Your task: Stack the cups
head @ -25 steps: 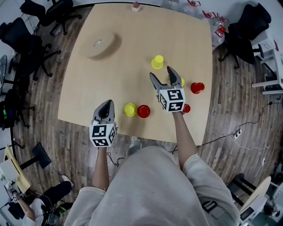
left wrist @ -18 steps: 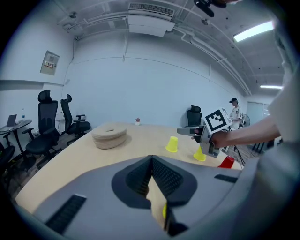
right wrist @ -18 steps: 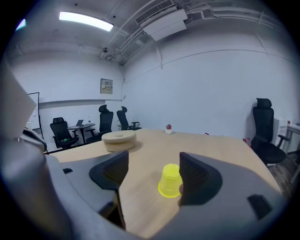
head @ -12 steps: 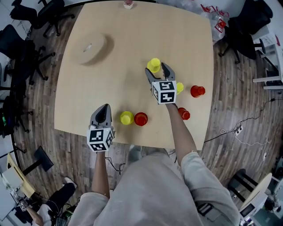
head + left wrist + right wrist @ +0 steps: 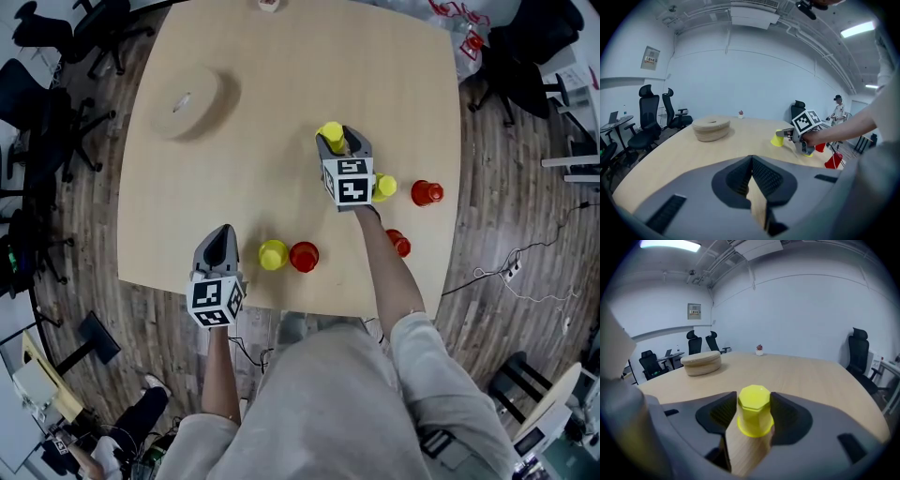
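Closing just now, my right claw [image 5: 339, 142] clamps the upturned yellow cup [image 5: 753, 416] at centre frame; my left claw [image 5: 223, 234], lower left over the surface [image 5: 281, 84], is pressed together.

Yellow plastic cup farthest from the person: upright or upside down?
Upside down: the yellow plastic cup has its closed base on top, wider rim below.

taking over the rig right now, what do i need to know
Left gripper: shut, empty, at the table's near edge.
Right gripper: jaws have just been closing on the far yellow cup, pads at its sides; the cup stands upside down on the table.
Other cups, all single: near yellow cup beside near red cup; right yellow cup, far red cup and edge red cup.
Done: nothing stacked. Left: stack all six.
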